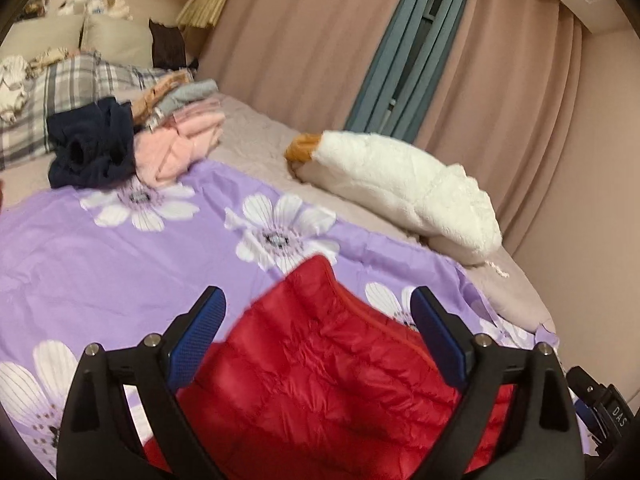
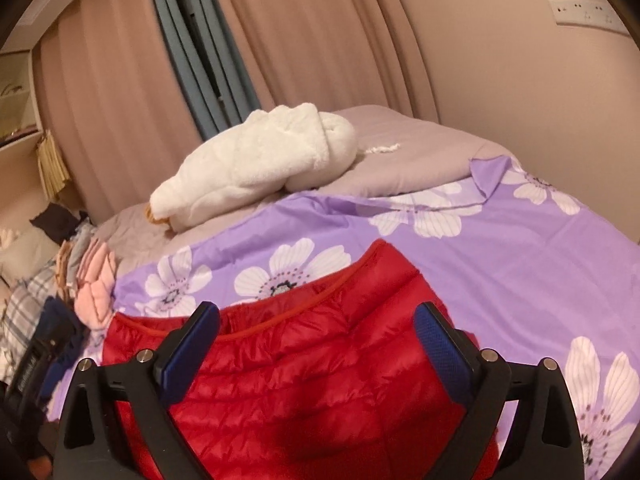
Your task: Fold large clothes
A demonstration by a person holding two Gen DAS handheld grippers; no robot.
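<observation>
Both sets of tongs are spread wide with nothing pinched. Left gripper [image 1: 318,304] has its blue pads [image 1: 198,336] on either side of the red jacket [image 1: 320,360], which lies under and between them, but neither pad presses on it. Same deal on the right gripper [image 2: 318,320]: blue pads well apart, red puffy fabric spread below and ahead of them, loose.

Writing-wise, not much. In the left view the other gripper [image 1: 604,404] pokes in at the bottom right edge and you can read "DAS" on it in white letters. In the right view there's some white lettering on the black tool at the far left edge, too blurry to read.

So the jacket sits flat on the purple sheet [image 1: 120,248] with big white flowers, at the near edge of the bed, its trimmed edge pointing away from the cameras.

Further out: a white fluffy garment [image 1: 400,184] with an orange bit at one end lies on the grey blanket [image 2: 420,148] near the pink curtains [image 1: 300,40]. Left of that there's a pile of folded pink clothes [image 1: 180,148], grey ones on top, and a crumpled navy item [image 1: 92,148] just beside it. Plaid bedding [image 1: 60,92] and pillows are behind those.
</observation>
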